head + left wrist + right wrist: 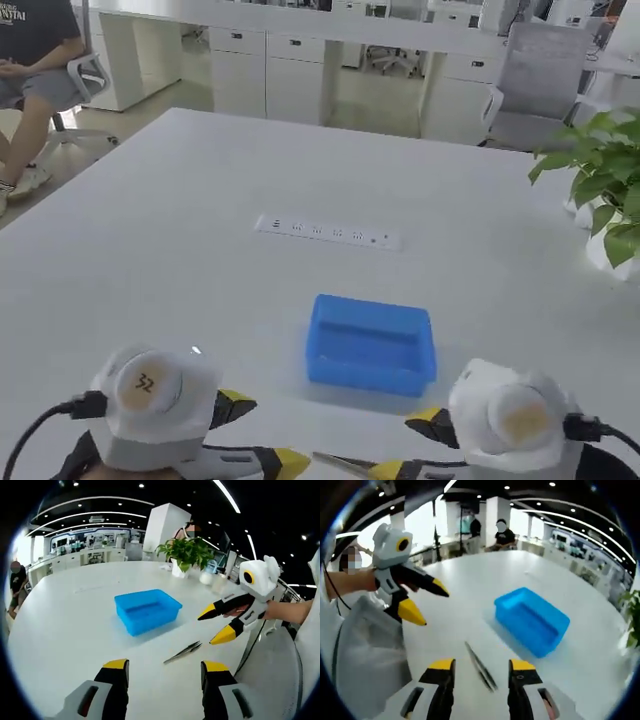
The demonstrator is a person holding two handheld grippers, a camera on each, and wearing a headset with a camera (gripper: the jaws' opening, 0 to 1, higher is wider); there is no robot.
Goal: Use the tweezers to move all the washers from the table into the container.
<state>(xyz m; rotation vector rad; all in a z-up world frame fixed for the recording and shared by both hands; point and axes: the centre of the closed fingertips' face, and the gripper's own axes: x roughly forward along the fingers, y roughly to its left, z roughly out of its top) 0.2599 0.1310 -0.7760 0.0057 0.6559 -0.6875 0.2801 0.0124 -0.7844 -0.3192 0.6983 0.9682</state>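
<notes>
The blue container (370, 345) sits on the white table (150, 250), and its inside looks bare. Silver tweezers (345, 463) lie flat on the table near the front edge, between the two grippers. My left gripper (270, 432) is open, left of the tweezers (182, 652). My right gripper (400, 445) is open too, its yellow tips just right of them. In the right gripper view the tweezers (480, 667) lie under the wide gap of the right gripper (482, 667), with nothing holding them. A tiny bright speck (196, 350) lies by the left gripper; I cannot tell what it is.
A white power strip (328, 232) is set in the table beyond the container. A potted plant (600, 170) stands at the right edge. A person (30, 60) sits at the far left, and a grey chair (540, 85) stands behind the table.
</notes>
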